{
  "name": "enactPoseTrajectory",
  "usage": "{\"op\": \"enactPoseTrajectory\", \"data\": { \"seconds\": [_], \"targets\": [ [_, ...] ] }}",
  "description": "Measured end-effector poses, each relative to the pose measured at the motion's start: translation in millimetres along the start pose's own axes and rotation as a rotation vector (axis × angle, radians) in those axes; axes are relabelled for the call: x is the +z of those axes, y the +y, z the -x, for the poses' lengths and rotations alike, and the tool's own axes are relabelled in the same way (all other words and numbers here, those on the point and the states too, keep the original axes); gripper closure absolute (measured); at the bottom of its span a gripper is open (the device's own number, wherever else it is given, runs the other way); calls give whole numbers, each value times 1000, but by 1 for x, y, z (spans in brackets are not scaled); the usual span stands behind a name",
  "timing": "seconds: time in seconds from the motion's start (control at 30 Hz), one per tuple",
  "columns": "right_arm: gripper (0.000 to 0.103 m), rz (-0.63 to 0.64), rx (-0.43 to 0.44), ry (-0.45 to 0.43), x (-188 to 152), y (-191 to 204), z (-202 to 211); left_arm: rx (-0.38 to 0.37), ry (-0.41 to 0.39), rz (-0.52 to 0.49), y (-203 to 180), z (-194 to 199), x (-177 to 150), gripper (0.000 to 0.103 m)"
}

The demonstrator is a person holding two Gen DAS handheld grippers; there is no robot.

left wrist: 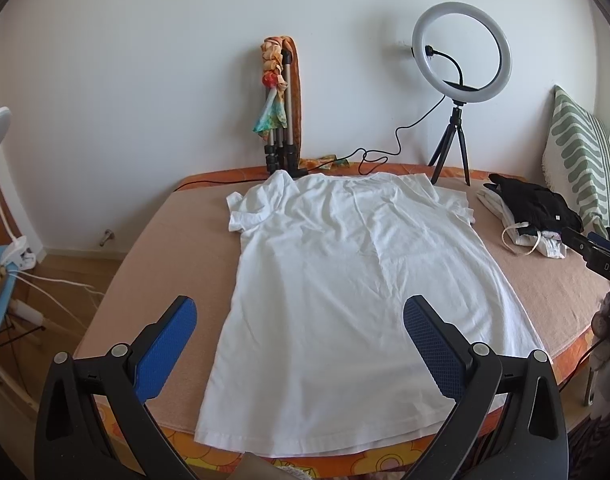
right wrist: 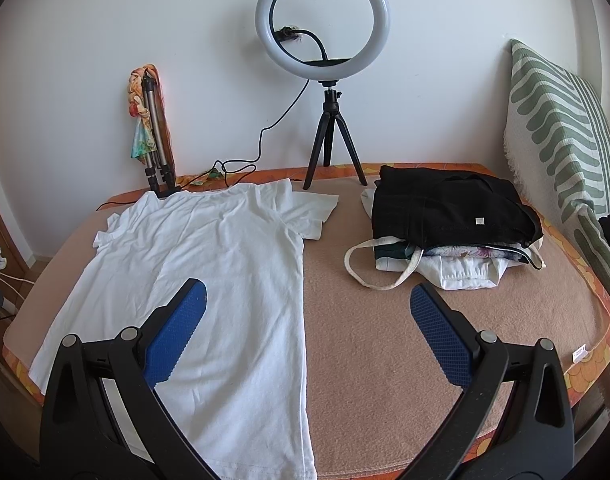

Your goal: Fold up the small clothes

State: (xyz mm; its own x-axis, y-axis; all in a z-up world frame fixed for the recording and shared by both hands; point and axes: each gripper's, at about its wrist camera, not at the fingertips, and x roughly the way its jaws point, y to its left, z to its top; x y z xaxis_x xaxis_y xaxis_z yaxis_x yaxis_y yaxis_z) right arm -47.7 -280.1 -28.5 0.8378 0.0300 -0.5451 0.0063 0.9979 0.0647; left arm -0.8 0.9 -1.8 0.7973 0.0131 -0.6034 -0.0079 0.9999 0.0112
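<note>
Bed (right wrist: 385, 360) carries a white T-shirt (left wrist: 345, 280) spread flat, hem at the near edge, collar toward the far edge; clothes pile (right wrist: 445, 232) near its right edge; left gripper (left wrist: 301, 340) and right gripper (right wrist: 309, 328) both gape, empty

Ring light (right wrist: 322, 22): white, round, on a small black tripod (right wrist: 334, 148), upper centre of the right wrist view; black cable trails from it down toward the left.

Folded silver tripod (left wrist: 283, 120): leaning upright against the wall, top centre of the left wrist view, with a multicoloured scarf (left wrist: 273, 92) wound round it.

Cushion (right wrist: 565, 148): white with green wavy stripes, propped at the right edge.

Bed cover (right wrist: 385, 340): tan, with an orange flowered border (right wrist: 585, 368).

White clip lamp (left wrist: 1, 184): far left edge of the left wrist view, white cords beneath it.

Wall (left wrist: 145, 60): plain white.

Wooden floor (left wrist: 77, 276): lower left.
</note>
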Motion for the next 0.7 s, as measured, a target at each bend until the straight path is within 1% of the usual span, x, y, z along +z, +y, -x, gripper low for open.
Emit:
{"op": "enactPoseTrajectory", "data": {
  "seconds": [0.7],
  "targets": [
    [0, -2, 2, 1, 0, 0, -1, -2, 0, -1, 1, 0, 1, 0]
  ]
}}
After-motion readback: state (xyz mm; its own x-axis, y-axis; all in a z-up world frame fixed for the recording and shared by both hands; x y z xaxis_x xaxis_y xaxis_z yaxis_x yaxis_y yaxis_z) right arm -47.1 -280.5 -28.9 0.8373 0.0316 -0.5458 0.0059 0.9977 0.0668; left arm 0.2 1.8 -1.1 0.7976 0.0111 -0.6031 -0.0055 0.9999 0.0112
